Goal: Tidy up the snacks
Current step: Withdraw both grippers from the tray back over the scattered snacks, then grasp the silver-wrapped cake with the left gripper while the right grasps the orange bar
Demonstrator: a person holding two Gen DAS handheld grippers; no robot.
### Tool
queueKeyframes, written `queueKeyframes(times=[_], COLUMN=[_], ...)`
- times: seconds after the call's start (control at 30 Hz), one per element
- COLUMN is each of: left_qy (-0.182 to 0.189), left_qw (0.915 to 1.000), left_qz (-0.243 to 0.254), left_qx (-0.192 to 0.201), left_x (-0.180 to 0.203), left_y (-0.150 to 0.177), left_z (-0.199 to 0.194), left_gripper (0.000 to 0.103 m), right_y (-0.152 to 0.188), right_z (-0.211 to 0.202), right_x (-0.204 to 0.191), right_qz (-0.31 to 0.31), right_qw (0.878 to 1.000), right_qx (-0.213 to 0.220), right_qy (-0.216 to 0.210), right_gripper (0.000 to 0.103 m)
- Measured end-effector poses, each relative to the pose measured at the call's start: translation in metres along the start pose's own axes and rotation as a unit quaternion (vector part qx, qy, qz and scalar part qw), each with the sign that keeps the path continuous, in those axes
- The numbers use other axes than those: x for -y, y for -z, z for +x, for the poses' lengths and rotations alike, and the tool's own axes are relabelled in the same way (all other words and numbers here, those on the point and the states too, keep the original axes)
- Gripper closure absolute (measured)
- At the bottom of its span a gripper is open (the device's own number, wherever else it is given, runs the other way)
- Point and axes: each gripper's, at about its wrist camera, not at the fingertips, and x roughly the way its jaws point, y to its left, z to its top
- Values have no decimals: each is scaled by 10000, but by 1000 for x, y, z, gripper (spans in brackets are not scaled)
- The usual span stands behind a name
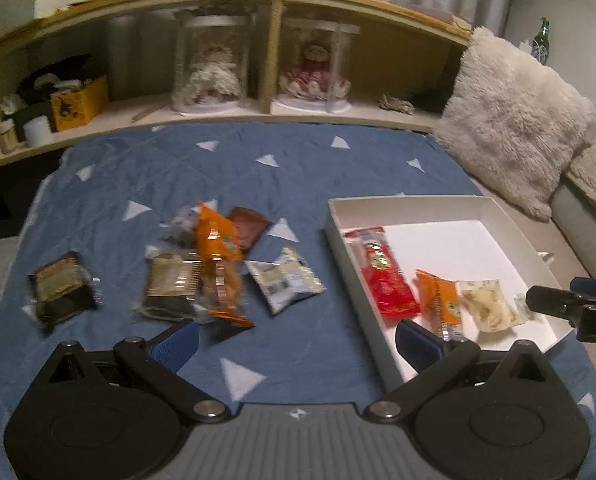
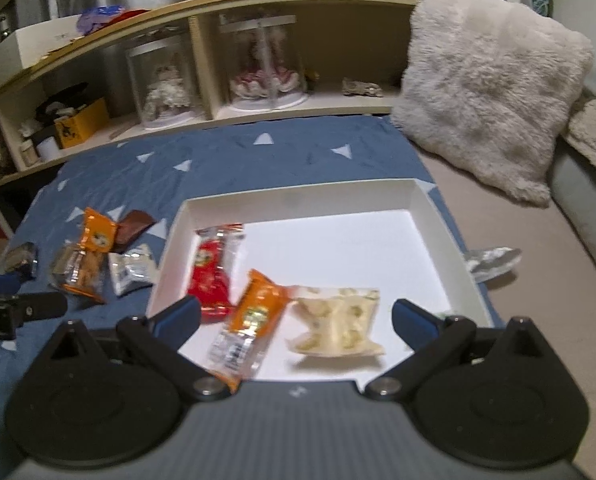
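Both tongs gape empty; the left tongs [image 1: 298, 336] sit nearer the loose orange packet [image 1: 220, 264] (long axis running away), ahead-left of them.

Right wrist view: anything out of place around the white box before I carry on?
Yes: one silvery packet lies outside the white box, past its right wall, apart from the loose snack pile on the box's left. Inside, three packets lie untidily near the front. Nothing looks spilled or torn.
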Motion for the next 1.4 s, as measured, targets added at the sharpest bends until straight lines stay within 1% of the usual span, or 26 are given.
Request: queueKeyframes(times=[0.1, 0.2, 0.33, 0.5, 0.6, 0.73, 0.87, 1.07, 1.13, 1.2, 1.27, 1.3, 1.37, 1.4], left_qy=[-143, -195, -282, -508, -699, -946, -1157, -1255, -1293, -1356, -1373, -1370, -1396, -1417], left_qw=[9998, 9991, 9978, 9945, 9911, 9830, 9759, 9658, 9622, 9585, 9560, 9546, 9517, 9505], left_qz=[-106, -387, -591, -906, -1122, -1562, -1834, -2228, -2342, -2443, -2534, -2590, -2692, -2727], left_qx=[-13, 17, 90, 156, 185, 213, 235, 441, 511, 559, 548, 540, 477, 455], left_x=[-18, -39, -60, -91, -113, -145, -168, -190, -196, -201, -206, -208, -213, -214], left_y=[5, 8, 8, 9, 12, 15, 14, 6, 2, -1, -3, -3, -3, -3], left_z=[-5, -11, -20, -27, -31, -30, -22, 0, 12, 24, 37, 44, 58, 64], left_gripper=[0, 0, 0, 0, 0, 0, 0, 0, 0, 0, 0, 0, 0, 0], right_y=[0, 0, -2, -2, 0, 2, 6, 7, 5, 2, -1, -4, -9, -11], right_z=[7, 12, 13, 19, 25, 37, 49, 70, 79, 87, 96, 102, 114, 120], right_x=[-13, -28, -44, -75, -94, -117, -138, -161, -165, -167, -167, -166, -166, -166], right_qz=[-128, -282, -363, -607, -718, -865, -966, -993, -907, -695, -435, -291, -84, -27], right_qw=[9998, 9995, 9983, 9953, 9928, 9895, 9848, 9801, 9800, 9826, 9830, 9816, 9779, 9768], right_qx=[-58, -32, 22, 126, 121, 104, 208, 208, 182, 169, -32, -101, -219, -278], right_qy=[-122, -164, -446, -743, -948, -1154, -1427, -1706, -1761, -1715, -1781, -1883, -2078, -2123], right_gripper=[1, 1, 1, 1, 1, 1, 1, 1, 1, 1, 1, 2, 9, 16])
